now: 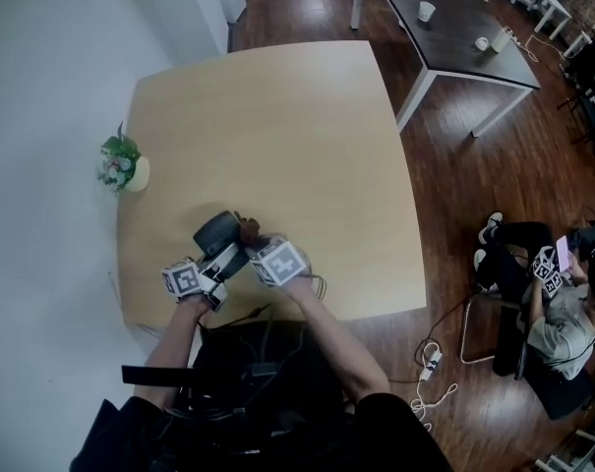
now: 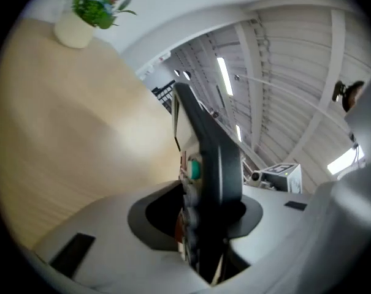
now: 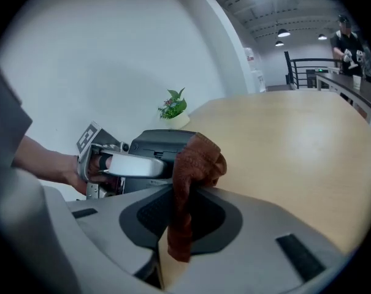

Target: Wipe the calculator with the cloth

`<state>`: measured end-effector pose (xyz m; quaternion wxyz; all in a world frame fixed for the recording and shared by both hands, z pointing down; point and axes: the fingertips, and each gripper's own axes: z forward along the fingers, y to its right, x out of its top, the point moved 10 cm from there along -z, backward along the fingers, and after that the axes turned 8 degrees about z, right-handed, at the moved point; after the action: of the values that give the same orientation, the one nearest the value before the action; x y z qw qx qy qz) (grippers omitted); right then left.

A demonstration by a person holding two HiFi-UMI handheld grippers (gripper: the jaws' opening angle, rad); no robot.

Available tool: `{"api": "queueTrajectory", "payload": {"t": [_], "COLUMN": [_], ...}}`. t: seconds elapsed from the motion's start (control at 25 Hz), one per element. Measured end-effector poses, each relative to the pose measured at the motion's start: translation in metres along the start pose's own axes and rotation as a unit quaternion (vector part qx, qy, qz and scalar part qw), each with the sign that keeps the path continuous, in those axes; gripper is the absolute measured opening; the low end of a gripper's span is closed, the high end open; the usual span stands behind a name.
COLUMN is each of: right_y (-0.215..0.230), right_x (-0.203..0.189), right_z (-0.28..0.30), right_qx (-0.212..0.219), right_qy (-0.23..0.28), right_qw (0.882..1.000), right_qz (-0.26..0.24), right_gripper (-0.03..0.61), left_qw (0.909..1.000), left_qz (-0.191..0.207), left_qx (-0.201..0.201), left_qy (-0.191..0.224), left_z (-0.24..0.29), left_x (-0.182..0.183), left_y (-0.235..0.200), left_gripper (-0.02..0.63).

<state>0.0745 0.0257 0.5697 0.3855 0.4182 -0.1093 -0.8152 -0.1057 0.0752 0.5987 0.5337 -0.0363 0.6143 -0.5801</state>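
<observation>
The dark grey calculator [image 1: 216, 232] is tipped up on edge near the front left of the light wooden table [image 1: 277, 136]. My left gripper [image 1: 221, 261] is shut on it. In the left gripper view the calculator [image 2: 211, 158] stands edge-on between the jaws, its keys facing left. My right gripper [image 1: 254, 241] is shut on a brown cloth [image 1: 248, 229]. In the right gripper view the cloth [image 3: 196, 161] hangs bunched from the jaws, right against the calculator [image 3: 153, 141]. The left gripper's white finger [image 3: 131, 165] lies along the calculator's side.
A small potted plant [image 1: 123, 163] stands at the table's left edge. Beyond the table are a dark table [image 1: 454, 28] with cups, a seated person [image 1: 558, 298] at the right, and a power strip with cable [image 1: 430, 362] on the wooden floor.
</observation>
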Motion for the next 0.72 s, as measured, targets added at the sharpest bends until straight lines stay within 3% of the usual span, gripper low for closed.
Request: {"api": "queueTrajectory", "payload": {"t": [0.08, 0.2, 0.32, 0.44, 0.6, 0.72], "right_y": [0.004, 0.015, 0.029, 0.051, 0.080, 0.098], "right_x": [0.005, 0.011, 0.013, 0.022, 0.027, 0.027], "right_z": [0.016, 0.037, 0.051, 0.053, 0.042, 0.030], "right_qx": [0.011, 0.030, 0.040, 0.036, -0.001, -0.029], "right_qy": [-0.007, -0.033, -0.056, -0.067, -0.075, -0.063], "right_qw": [1.000, 0.999, 0.996, 0.995, 0.992, 0.989], "right_qz": [0.010, 0.027, 0.051, 0.070, 0.097, 0.127], "right_gripper": [0.067, 0.067, 0.067, 0.067, 0.066, 0.066], "left_qw": [0.9988, 0.9978, 0.9958, 0.9969, 0.9959, 0.9959], "left_qz": [-0.040, -0.057, -0.086, -0.065, -0.086, -0.084], "left_qx": [-0.010, -0.016, 0.031, 0.038, -0.022, -0.009], "left_qy": [0.027, 0.029, -0.004, -0.023, -0.017, -0.032], "left_z": [-0.006, 0.000, 0.011, 0.031, 0.059, 0.074], "left_x": [0.000, 0.006, 0.008, 0.020, 0.022, 0.023], "left_y": [-0.006, -0.009, -0.003, 0.003, 0.009, 0.005], "left_gripper": [0.206, 0.266, 0.423, 0.445, 0.445, 0.445]}}
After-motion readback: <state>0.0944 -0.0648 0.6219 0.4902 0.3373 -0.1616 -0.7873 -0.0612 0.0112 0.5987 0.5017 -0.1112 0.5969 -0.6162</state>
